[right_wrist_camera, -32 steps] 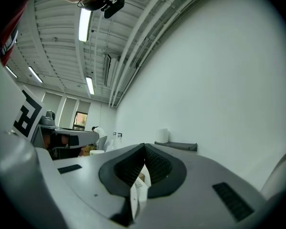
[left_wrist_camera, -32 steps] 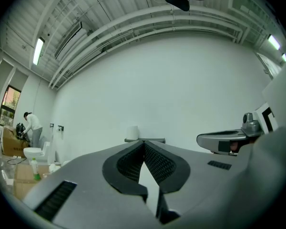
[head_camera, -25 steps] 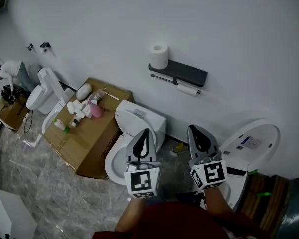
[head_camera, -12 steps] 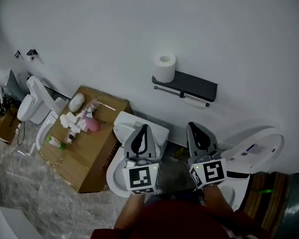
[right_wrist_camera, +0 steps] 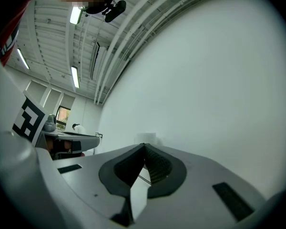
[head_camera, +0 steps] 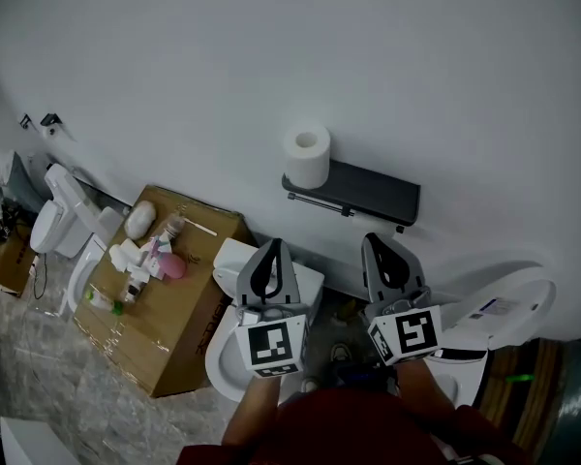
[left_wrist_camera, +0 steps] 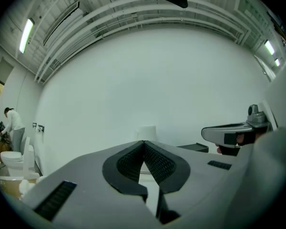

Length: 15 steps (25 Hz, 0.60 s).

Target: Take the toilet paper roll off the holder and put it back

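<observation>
White wall fills most of the head view. The roll (head_camera: pixel 306 156) stands upright on the left end of the dark holder (head_camera: pixel 370 190), which is fixed to that wall. The left gripper (head_camera: pixel 274 244) and right gripper (head_camera: pixel 377 239) are both held out toward it, well short of it. Each has its jaws closed tip to tip with nothing between them.

The roll sits loose near the shelf's edge. If a gripper arrives with its jaws shut, it would likely nudge the roll off onto the toilet (head_camera: pixel 234 257) or the floor, so the jaws need to open first.

Against the earlier frame, the holder and roll look larger and lower in view, so the person has come closer. The jaws are closed in both.
</observation>
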Motion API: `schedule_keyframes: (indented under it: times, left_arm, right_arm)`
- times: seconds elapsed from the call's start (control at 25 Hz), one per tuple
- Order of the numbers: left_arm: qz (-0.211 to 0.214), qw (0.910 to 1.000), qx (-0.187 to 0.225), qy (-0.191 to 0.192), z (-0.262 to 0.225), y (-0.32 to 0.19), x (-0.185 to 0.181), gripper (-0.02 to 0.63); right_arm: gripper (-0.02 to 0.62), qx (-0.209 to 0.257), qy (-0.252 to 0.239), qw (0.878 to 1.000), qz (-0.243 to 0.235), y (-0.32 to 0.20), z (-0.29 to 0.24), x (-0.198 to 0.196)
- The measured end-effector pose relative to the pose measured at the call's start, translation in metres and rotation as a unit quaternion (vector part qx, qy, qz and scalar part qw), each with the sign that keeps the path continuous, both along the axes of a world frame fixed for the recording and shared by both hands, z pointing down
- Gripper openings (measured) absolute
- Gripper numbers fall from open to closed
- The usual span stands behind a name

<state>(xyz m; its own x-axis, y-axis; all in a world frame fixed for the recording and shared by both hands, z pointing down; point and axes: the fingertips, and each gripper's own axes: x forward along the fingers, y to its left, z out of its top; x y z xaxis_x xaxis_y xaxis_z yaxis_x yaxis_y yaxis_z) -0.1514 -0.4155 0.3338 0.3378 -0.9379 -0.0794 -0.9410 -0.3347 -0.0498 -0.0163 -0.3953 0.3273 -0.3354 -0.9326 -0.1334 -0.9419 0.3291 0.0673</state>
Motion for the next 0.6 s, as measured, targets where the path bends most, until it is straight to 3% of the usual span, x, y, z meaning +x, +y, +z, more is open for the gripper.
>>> schedule_keyframes:
  times: [0.52, 0.6]
  left_arm:
    - [-0.007, 0.9997, -0.003, -0.021, 0.004, -0.053, 0.025, 0.017]
    - [-0.001, 0.9997, -0.007, -0.021, 0.004, -0.063, 0.031, 0.08]
  right_arm:
    - [0.009, 0.0, -0.005, 1.0, -0.009, -0.048, 0.001, 0.021]
    - [0.009, 0.0, -0.005, 1.0, -0.008, -0.051, 0.001, 0.025]
